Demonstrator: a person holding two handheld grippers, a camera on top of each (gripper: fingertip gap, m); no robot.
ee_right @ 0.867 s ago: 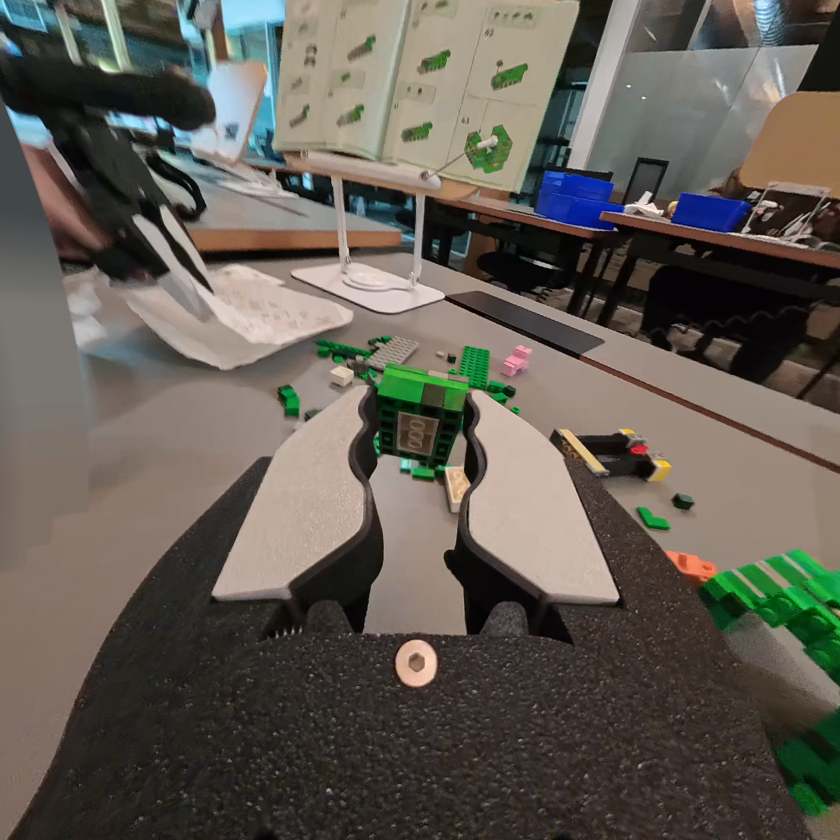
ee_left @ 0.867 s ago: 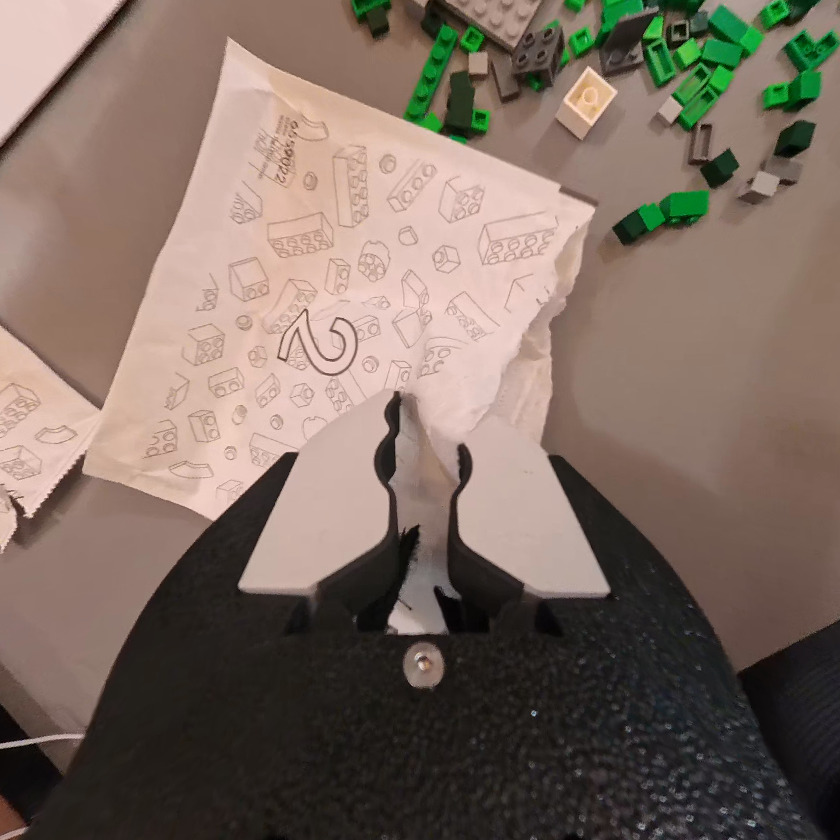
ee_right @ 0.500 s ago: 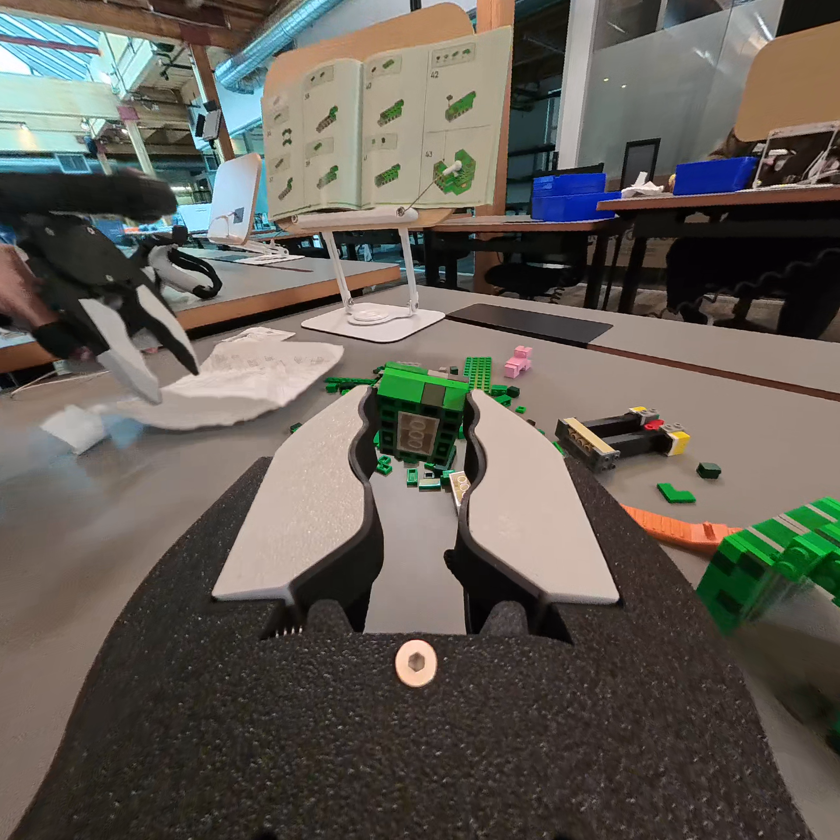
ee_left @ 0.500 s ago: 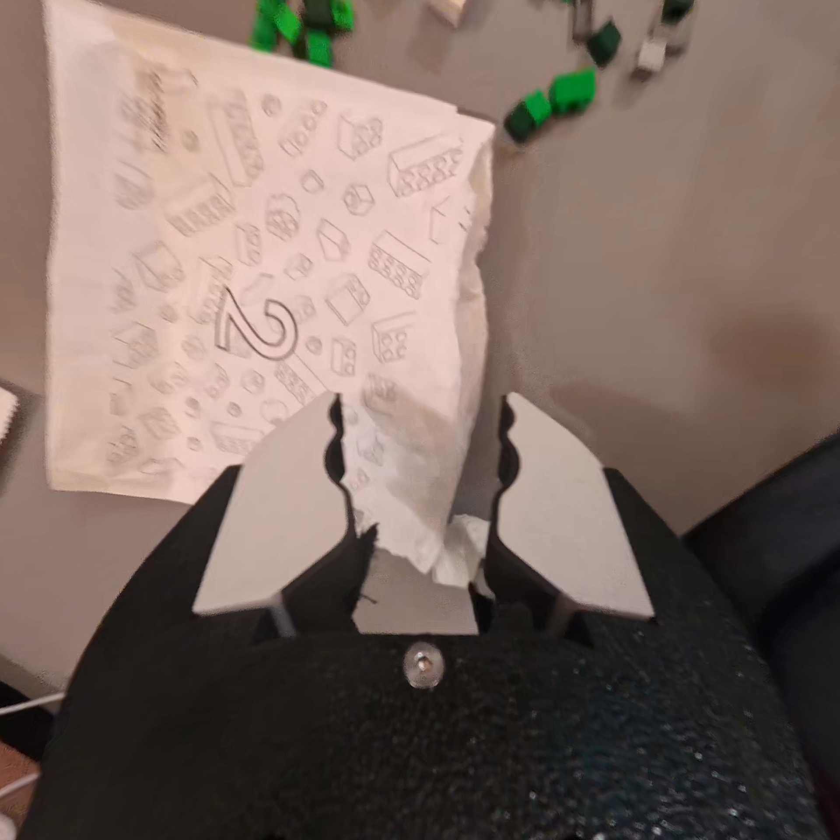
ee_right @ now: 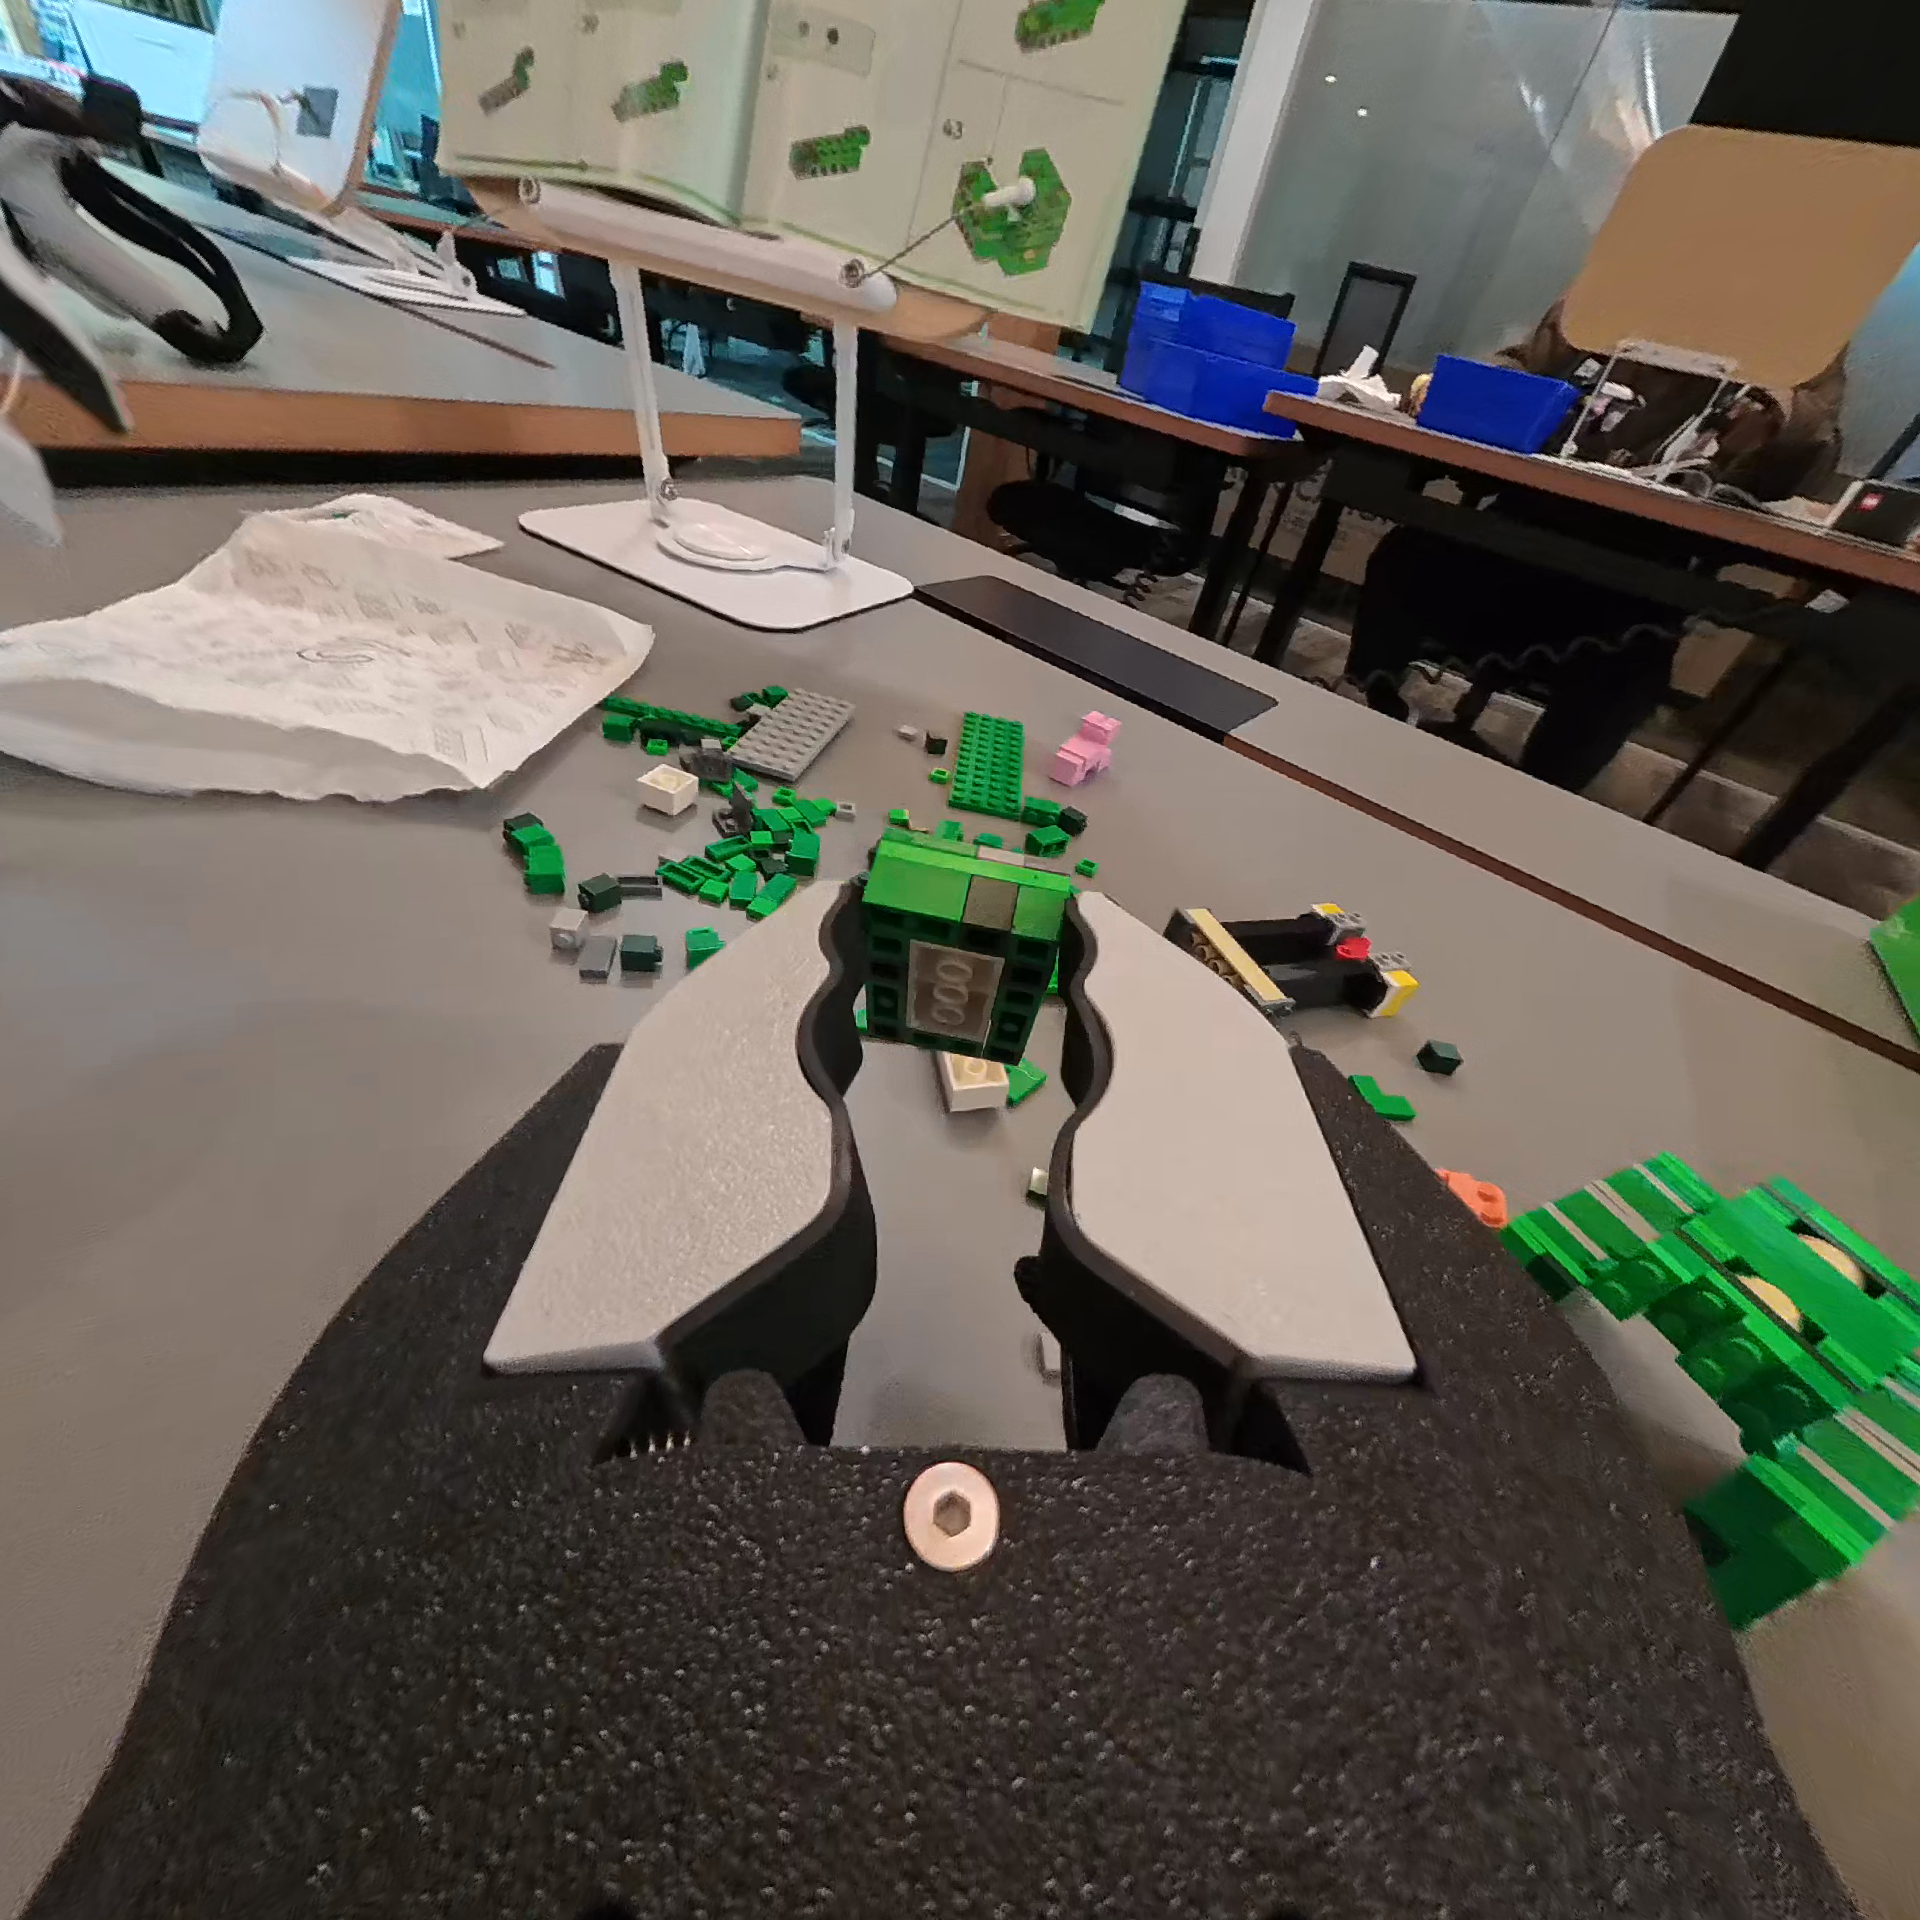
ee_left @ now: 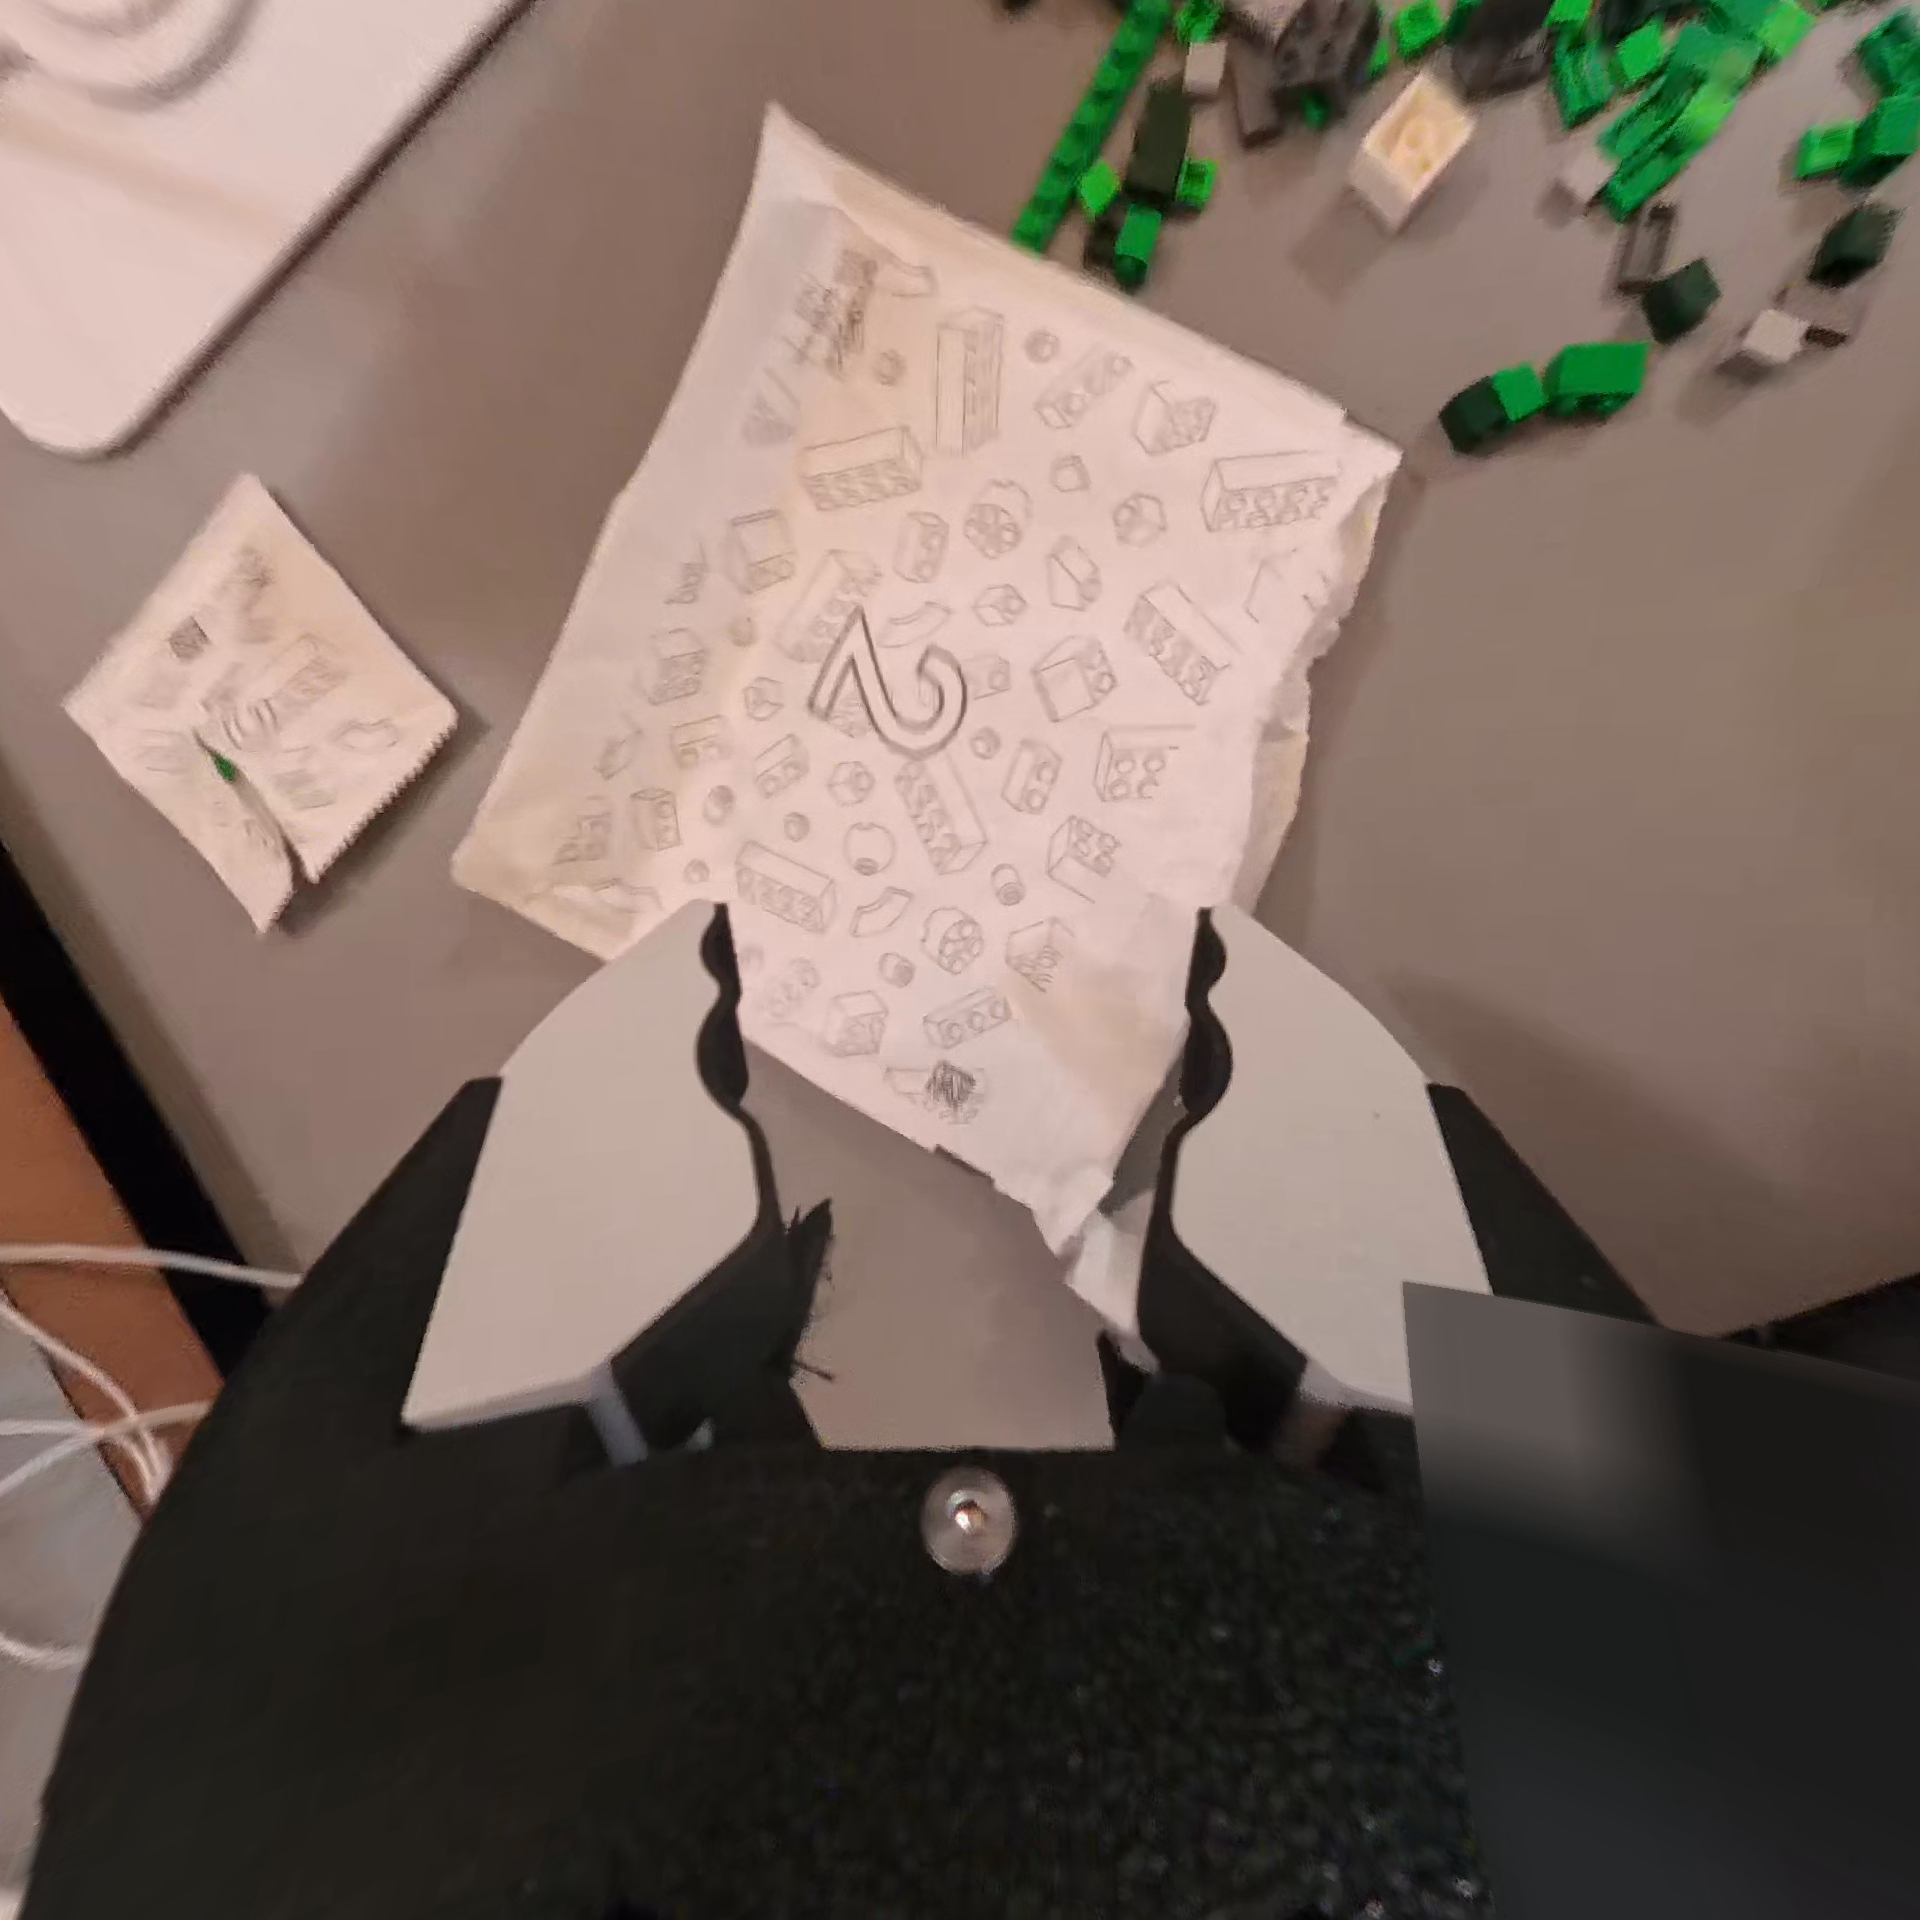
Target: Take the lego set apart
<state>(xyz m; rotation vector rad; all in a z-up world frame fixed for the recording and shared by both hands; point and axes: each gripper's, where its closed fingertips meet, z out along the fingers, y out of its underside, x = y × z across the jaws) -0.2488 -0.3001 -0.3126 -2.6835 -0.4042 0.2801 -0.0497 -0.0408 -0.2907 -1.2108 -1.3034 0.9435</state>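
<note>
My right gripper (ee_right: 961, 899) is shut on a small green brick block (ee_right: 961, 956) with a grey plate on its face and holds it above the grey table (ee_right: 260, 1091). A larger green lego build (ee_right: 1766, 1351) lies blurred at the right edge. Loose green and grey bricks (ee_right: 748, 862) lie scattered ahead. My left gripper (ee_left: 961, 920) is open and empty over the near edge of a white printed paper bag (ee_left: 935, 675), which lies flat on the table. The bag also shows in the right wrist view (ee_right: 312, 675). The loose bricks (ee_left: 1143, 156) show at the top right of the left wrist view.
A smaller paper bag (ee_left: 260, 696) lies to the left. A white book stand (ee_right: 727, 561) holds an instruction booklet (ee_right: 810, 135) at the back. A black and yellow piece (ee_right: 1288, 961), a pink figure (ee_right: 1086, 748), a green plate (ee_right: 987, 758) and an orange tool (ee_right: 1475, 1195) lie around. To the pink figure (ee_right: 1086, 748): right tips about 25 cm, left tips about 35 cm.
My left gripper has opened and let go of the torn paper bag, which now lies flat. The right gripper still holds the green block, with its view tilted a little downward.
</note>
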